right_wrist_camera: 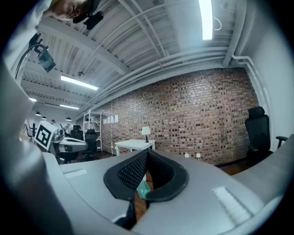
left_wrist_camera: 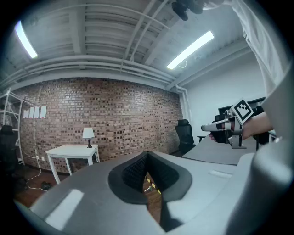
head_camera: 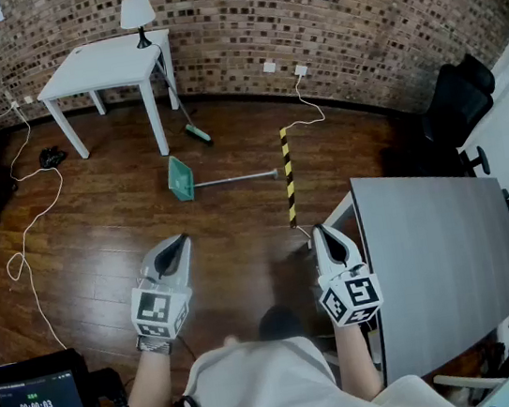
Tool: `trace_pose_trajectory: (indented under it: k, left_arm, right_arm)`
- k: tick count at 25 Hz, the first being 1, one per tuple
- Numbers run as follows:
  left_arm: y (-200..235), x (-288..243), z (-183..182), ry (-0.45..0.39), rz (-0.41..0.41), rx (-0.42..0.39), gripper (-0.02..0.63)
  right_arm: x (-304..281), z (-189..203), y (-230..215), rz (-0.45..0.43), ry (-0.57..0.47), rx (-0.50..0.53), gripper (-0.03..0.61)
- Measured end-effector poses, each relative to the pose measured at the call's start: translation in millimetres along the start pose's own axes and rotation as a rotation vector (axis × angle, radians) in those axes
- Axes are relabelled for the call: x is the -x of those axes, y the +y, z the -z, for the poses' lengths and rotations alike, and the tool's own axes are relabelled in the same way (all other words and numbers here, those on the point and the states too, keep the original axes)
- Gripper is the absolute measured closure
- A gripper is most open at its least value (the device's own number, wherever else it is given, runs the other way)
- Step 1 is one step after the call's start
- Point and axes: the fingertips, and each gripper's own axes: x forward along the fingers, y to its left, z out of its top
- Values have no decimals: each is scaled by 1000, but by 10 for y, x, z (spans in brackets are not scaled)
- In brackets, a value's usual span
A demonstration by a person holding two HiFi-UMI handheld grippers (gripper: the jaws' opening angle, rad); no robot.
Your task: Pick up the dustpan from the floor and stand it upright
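Note:
The green dustpan (head_camera: 181, 179) lies flat on the wooden floor in the middle of the room, its long metal handle (head_camera: 237, 180) stretching to the right. A sliver of it, the dustpan (right_wrist_camera: 143, 189), shows low between the right gripper's jaws. Both grippers are held level at waist height, well short of the dustpan. My left gripper (head_camera: 181, 242) is shut with nothing in it, and so is my right gripper (head_camera: 321, 231). In the left gripper view the jaws of the left gripper (left_wrist_camera: 147, 155) meet at the tip, with floor showing below.
A broom (head_camera: 186, 113) leans on the white table (head_camera: 111, 67), which carries a lamp (head_camera: 137, 16). A yellow-and-black strip (head_camera: 288, 179) runs along the floor right of the handle. A grey table (head_camera: 433, 256) stands at my right, office chairs (head_camera: 457, 101) beyond, and cables (head_camera: 30, 222) trail at left.

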Motion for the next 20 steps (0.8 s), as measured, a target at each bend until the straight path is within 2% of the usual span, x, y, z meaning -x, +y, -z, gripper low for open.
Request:
trace_pose_trajectory:
  k: [4, 10, 15, 20]
  left_arm:
    - [105, -70, 45, 3, -8, 11, 614]
    - [397, -622, 242, 28, 0, 18, 612]
    - [662, -1436, 240, 52, -18, 7, 614]
    - [1013, -2461, -62, 32, -70, 2, 613]
  right_arm:
    - [-141, 48, 7, -12, 15, 0, 565]
    - [-768, 167, -253, -8, 22, -13, 565]
    - [-1530, 188, -802, -11, 30, -31, 565]
    - [-2450, -72, -1461, -34, 23, -26, 565]
